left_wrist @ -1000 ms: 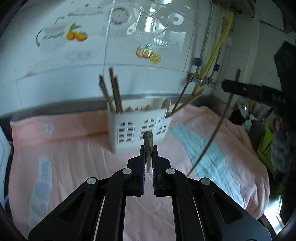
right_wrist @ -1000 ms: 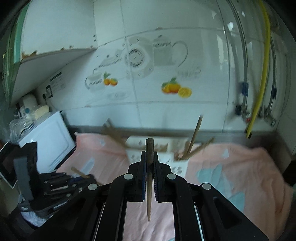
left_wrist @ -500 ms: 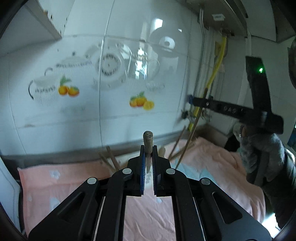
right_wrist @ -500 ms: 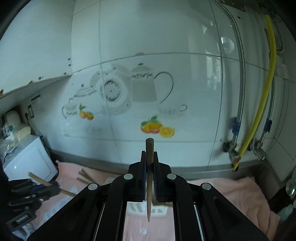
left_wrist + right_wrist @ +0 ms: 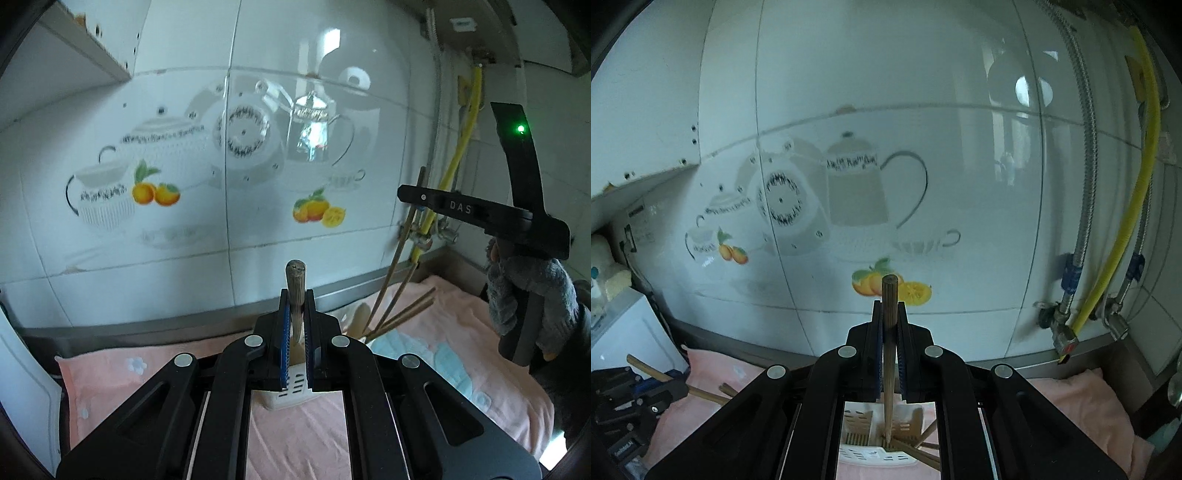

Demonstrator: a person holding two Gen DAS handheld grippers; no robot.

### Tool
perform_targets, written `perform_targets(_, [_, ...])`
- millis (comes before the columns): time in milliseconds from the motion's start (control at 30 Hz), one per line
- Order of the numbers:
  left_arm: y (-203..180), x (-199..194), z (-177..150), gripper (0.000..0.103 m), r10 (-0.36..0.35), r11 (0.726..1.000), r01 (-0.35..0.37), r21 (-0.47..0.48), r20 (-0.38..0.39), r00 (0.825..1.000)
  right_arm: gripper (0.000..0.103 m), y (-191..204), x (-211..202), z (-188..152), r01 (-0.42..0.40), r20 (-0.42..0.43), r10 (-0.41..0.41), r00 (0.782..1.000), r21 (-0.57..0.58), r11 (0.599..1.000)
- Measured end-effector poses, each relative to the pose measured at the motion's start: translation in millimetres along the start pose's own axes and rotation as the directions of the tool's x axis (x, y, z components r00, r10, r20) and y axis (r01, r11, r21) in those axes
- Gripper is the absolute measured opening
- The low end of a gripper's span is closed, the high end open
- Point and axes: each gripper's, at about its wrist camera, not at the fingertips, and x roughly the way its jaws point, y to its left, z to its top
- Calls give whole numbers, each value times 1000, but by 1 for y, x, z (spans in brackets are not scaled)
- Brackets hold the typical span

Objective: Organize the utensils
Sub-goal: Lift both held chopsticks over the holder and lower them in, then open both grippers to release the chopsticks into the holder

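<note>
My left gripper is shut on a wooden chopstick, held upright above the white slotted utensil holder on the pink cloth. My right gripper is shut on another wooden chopstick, whose tip hangs just over the holder. The holder contains several chopsticks and a wooden spoon. The right gripper with its chopstick also shows at the right of the left wrist view. The left gripper shows at the lower left of the right wrist view.
A pink cloth covers the counter. A tiled wall with teapot pictures stands close behind. A yellow hose and metal pipes run down the right. A white appliance stands at the left.
Both grippers have risen and moved over the holder, tilting upward toward the wall. The holder now sits beneath the fingers. Each still holds its chopstick.
</note>
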Motion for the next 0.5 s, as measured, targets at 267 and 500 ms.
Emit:
perform_targets(267, [9, 21, -8, 5, 3, 1000, -4, -19, -65, 998, 6, -2, 28, -31, 7, -80, -7, 997, -5, 1000])
perform_targets(500, [12, 35, -19, 6, -17, 999, 13, -33, -110, 994, 7, -4, 39, -48, 7, -139, -8, 990, -9, 1000])
